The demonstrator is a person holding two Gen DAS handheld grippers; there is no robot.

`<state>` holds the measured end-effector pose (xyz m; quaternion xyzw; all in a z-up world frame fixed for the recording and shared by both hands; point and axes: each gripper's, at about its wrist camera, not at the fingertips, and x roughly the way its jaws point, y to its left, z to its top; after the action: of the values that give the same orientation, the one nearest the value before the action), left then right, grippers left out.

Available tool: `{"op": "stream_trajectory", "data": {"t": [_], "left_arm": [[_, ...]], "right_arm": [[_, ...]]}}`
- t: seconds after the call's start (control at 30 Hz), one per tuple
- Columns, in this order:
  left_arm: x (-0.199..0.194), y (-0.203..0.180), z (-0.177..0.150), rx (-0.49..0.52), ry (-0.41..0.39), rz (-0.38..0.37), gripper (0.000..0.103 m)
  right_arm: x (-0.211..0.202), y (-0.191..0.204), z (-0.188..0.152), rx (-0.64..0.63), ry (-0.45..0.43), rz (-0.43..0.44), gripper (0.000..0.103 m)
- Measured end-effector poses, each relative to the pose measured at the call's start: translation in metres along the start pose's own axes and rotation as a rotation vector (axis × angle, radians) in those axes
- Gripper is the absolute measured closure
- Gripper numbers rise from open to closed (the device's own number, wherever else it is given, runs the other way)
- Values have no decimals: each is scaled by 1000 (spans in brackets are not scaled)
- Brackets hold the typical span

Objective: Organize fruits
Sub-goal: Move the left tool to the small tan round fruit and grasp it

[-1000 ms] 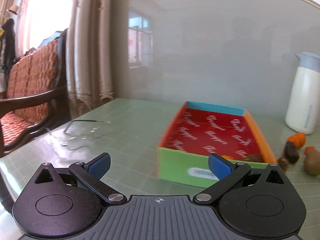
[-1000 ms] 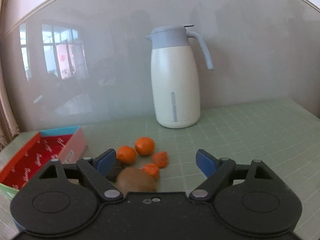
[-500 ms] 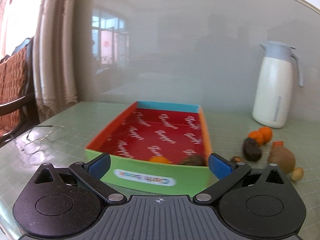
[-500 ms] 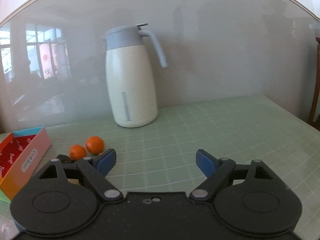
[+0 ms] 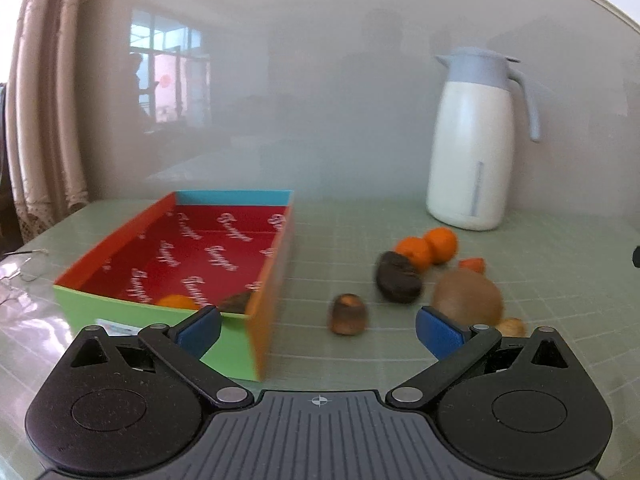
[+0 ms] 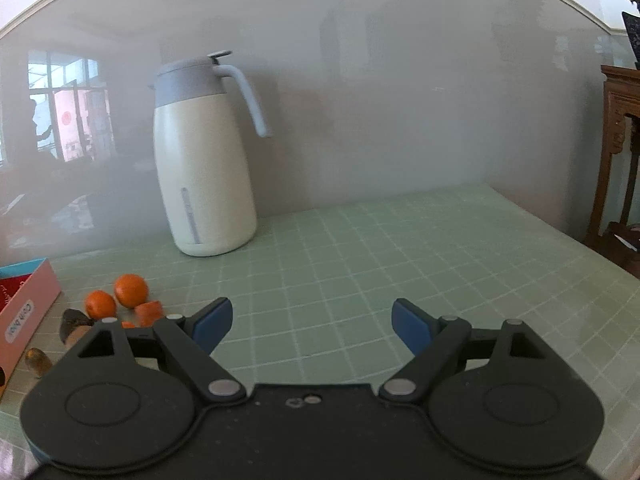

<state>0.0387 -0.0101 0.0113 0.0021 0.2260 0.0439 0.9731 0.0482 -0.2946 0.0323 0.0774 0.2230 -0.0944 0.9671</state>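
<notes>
Left wrist view: the left gripper (image 5: 318, 326) has its blue-tipped fingers (image 5: 199, 327) spread wide, nothing between them, held above the green gridded table (image 5: 360, 360).
Box: a paper box (image 5: 160, 312) with red printed floor, green front wall, orange side wall and blue far wall sits at 10 o'clock of the gripper, its near corner just behind the left fingertip.
Box contents: an orange fruit (image 5: 176, 301) and a dark brown piece (image 5: 236, 303) lie against the front wall, partly hidden by it.
Loose fruit: a small brown fruit with an orange top (image 5: 347, 314) stands at 12 o'clock, just beyond the gap of the fingers.
Cluster: at 1 o'clock lie a dark oval fruit (image 5: 398, 277), a kiwi (image 5: 468, 295), two mandarins (image 5: 426, 247) touching each other, an orange piece (image 5: 472, 265) and a pale nut-like item (image 5: 510, 326), blurred.
Jug: a white thermos jug (image 5: 470, 140) with a blue-grey lid stands upright at 1 o'clock, behind the fruit, near the wall.
Glasses: wire spectacles (image 5: 24, 268) lie at 9 o'clock, well apart from the box.
Right wrist view: the right gripper (image 6: 310, 322) is also spread apart and empty, over bare table.
Right view fruit: the mandarins (image 6: 116, 296) and other pieces sit at 10 o'clock, partly hidden by the gripper body; the box (image 6: 24, 312) edge shows at 9 o'clock; the jug (image 6: 204, 160) stands at 11 o'clock.
</notes>
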Motion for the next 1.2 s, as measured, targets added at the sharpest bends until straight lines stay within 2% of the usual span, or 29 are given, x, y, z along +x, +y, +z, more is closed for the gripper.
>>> {"op": "stream_trajectory", "data": {"t": [0.43,0.6,0.77,1.0,1.2], "left_arm": [[6,-57,-6,33,46,-74,10],[11,-80,-6,51,70,-113,19],[15,-105,-7,84,82,-136,22],[26,-125,-8,119,136,-131,41],[32,-134,-5,109,170,-130,48]], "right_arm": [[-2,-48,-1,42,-5,-55,17],[-3,-68,-4,58,2,-88,17],[-4,-86,-6,83,6,-110,16],[-4,-92,-6,98,2,-104,16],[-1,-100,-8,97,9,-119,16]]}}
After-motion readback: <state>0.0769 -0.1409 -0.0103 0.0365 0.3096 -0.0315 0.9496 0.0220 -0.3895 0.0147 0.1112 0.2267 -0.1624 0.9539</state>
